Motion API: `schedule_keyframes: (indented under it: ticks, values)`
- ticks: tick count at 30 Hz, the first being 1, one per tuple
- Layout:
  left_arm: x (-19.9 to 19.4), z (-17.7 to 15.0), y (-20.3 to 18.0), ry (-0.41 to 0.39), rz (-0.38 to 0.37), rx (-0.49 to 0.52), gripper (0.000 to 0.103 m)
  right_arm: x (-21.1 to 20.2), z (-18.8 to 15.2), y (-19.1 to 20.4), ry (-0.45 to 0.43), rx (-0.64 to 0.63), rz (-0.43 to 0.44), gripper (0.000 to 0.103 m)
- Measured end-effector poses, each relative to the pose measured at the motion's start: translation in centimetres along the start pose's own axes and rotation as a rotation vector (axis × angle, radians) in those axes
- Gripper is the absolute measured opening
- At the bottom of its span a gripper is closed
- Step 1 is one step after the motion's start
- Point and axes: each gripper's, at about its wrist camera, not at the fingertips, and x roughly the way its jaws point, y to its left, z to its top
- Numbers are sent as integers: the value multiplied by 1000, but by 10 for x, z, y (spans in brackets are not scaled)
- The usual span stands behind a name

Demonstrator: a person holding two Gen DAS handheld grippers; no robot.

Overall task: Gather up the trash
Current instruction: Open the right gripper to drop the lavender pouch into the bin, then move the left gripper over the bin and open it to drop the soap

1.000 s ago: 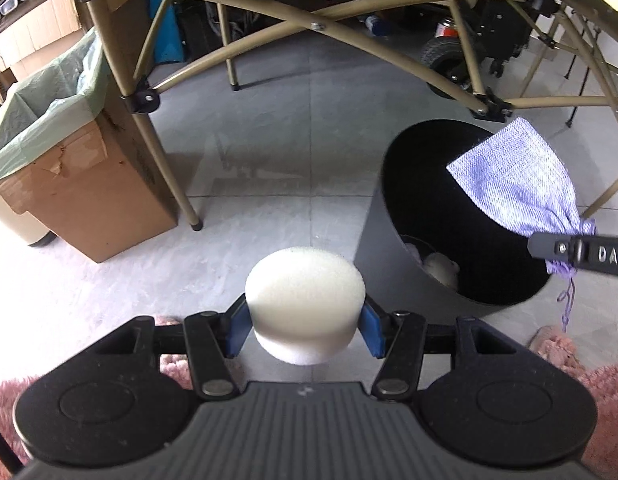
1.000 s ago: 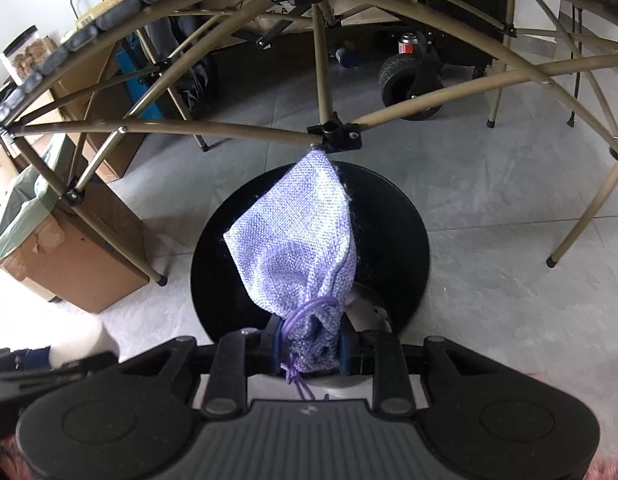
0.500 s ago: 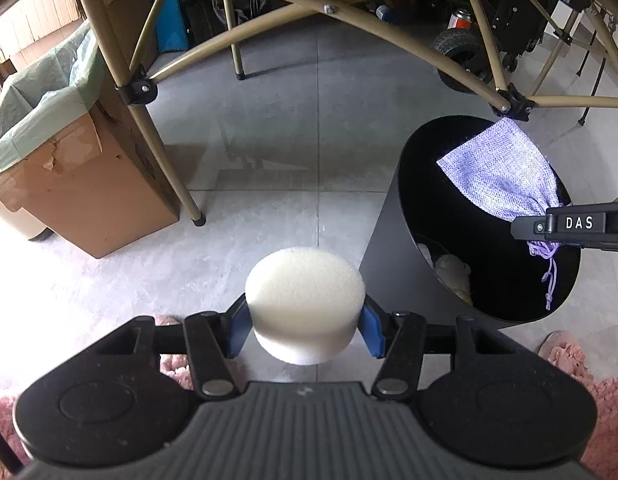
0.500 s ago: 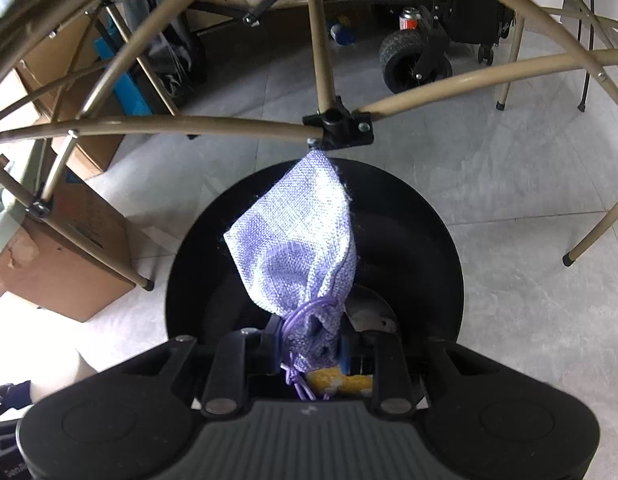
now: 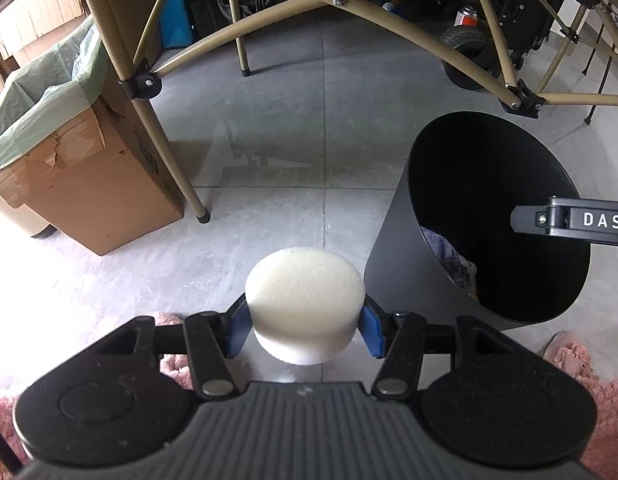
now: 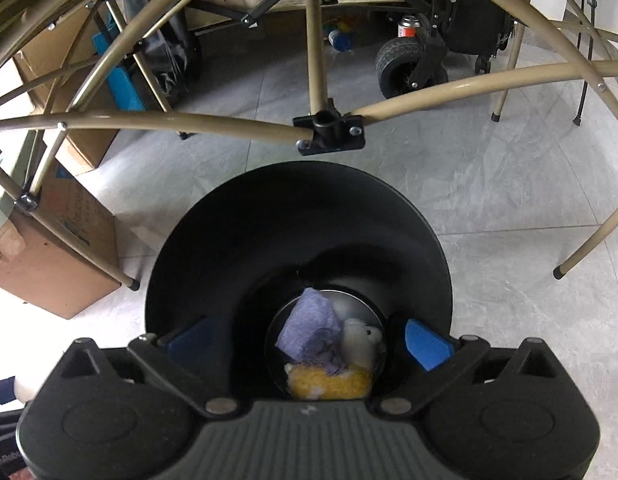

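Right gripper [image 6: 309,344]: jaws have just been opening, now spread wide over the black bin [image 6: 425,240], nothing between them. Lilac drawstring pouch [image 6: 311,330] lies at the bin's bottom beside a yellow sponge [image 6: 329,384] and a white scrap.

Left gripper [image 5: 305,332]: blue pads clamped on opposite sides of a white foam disc [image 5: 305,300], held above the tiled floor just beside the bin.

Foam looks light, soft and squashy; side grip across its width suits it, gentle pressure only.
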Motion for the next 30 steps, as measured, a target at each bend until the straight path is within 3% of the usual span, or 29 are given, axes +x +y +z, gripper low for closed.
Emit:
schedule_keyframes:
  ticks: [8,16,21,30]
  values:
    - [-2,0,-1,-7,-1,5,56,-4,-1,3,3,-32,9,103]
    - [-14,1,-16,-44,-42,45,56,-34,2,-8,-39,-27,5,103]
    - [-22,8,-32,-57,-79,62,56,-69,6,-33,-116,30,1,103]
    - [-39,18,-95,-111,-146,161,56,-135,5,-90,-260,145,-27,103]
